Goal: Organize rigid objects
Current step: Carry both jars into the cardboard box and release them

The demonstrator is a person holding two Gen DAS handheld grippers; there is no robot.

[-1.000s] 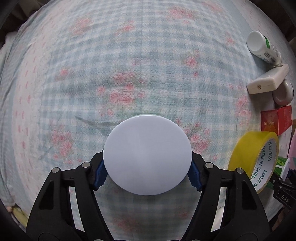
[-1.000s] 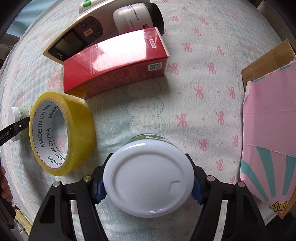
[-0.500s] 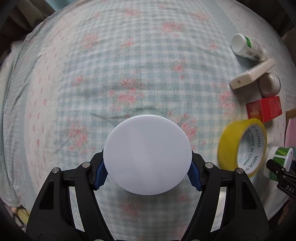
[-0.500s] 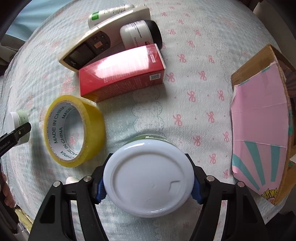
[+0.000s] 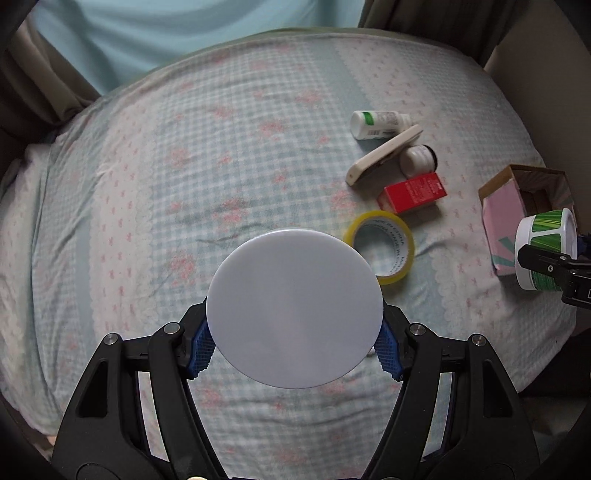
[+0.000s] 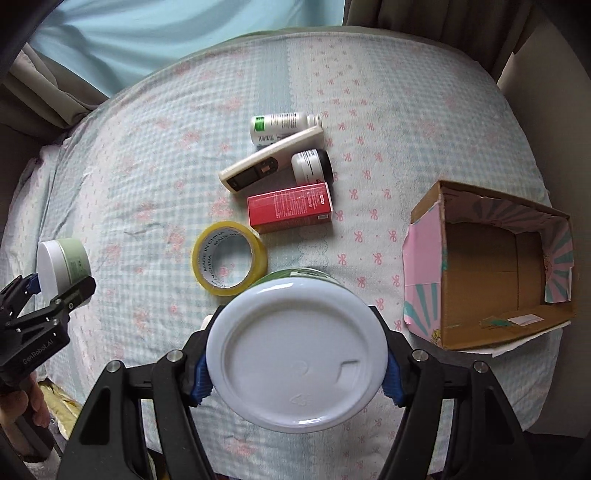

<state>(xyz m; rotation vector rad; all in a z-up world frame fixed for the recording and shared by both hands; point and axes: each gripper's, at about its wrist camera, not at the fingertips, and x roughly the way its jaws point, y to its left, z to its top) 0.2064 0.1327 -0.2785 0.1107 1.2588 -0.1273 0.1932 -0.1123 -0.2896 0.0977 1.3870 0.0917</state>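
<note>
Both tongs have risen well above the bed [image 6: 369, 122] since a second ago. Left tongs [image 5: 294, 343] grip a pale green jar [image 5: 294, 308] by its white lid; right tongs [image 6: 296, 369] grip a green tub [image 6: 296, 360]. Yellow tape roll [image 6: 229, 258] and cardboard box [image 6: 491, 332] lie below.

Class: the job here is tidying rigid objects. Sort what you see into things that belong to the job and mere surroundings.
Job:
- pale green jar with white lid, held in left gripper
- green tub with white lid, held in right gripper
- yellow tape roll
- red carton
- white remote control
- open cardboard box

Surroundings:
- checked floral bedsheet
- blue curtain
</note>
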